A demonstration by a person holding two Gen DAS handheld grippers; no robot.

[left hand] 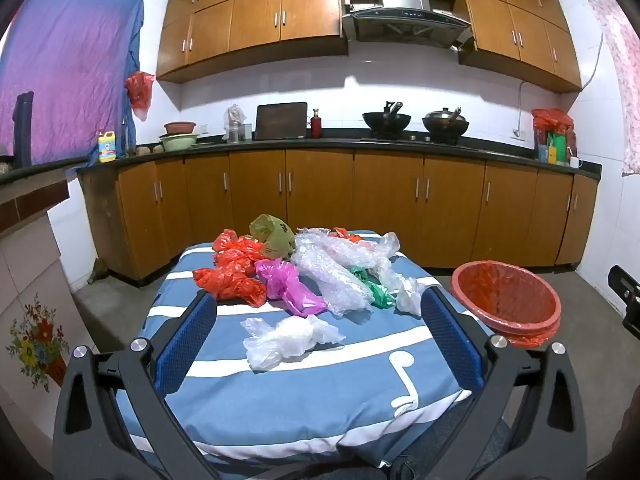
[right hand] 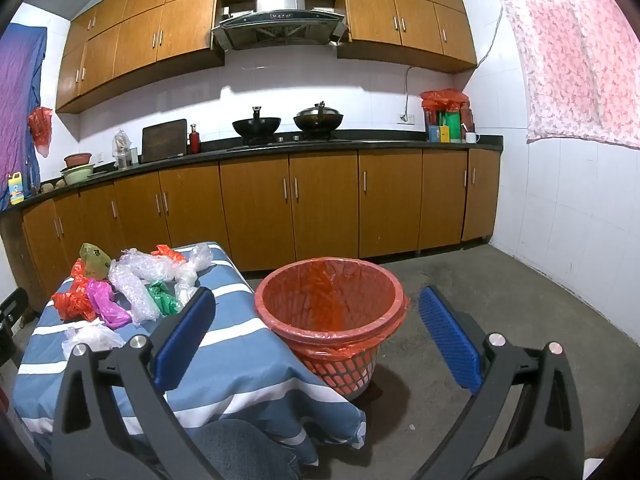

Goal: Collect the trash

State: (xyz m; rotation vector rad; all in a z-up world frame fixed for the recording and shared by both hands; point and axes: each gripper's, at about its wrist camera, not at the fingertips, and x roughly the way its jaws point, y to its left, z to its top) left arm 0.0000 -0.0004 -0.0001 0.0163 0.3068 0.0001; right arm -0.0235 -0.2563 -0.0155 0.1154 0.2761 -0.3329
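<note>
Crumpled plastic bags lie on a small table with a blue-and-white striped cloth [left hand: 304,392]: a clear bag [left hand: 286,340] nearest, a magenta bag [left hand: 290,286], orange bags [left hand: 232,270], bubble wrap [left hand: 336,276], a green bag [left hand: 374,286] and an olive bag [left hand: 270,236]. My left gripper [left hand: 318,306] is open above the cloth's near end, its fingers either side of the clear bag, not touching it. A red-lined waste basket [right hand: 330,308] stands on the floor right of the table; it also shows in the left wrist view [left hand: 508,304]. My right gripper [right hand: 314,298] is open and empty, facing the basket.
Wooden kitchen cabinets [right hand: 288,208] with a black counter run along the back wall. Bare concrete floor [right hand: 500,288] lies right of the basket. A tiled wall with a pink curtain [right hand: 576,64] is on the right. The pile also shows in the right wrist view [right hand: 132,284].
</note>
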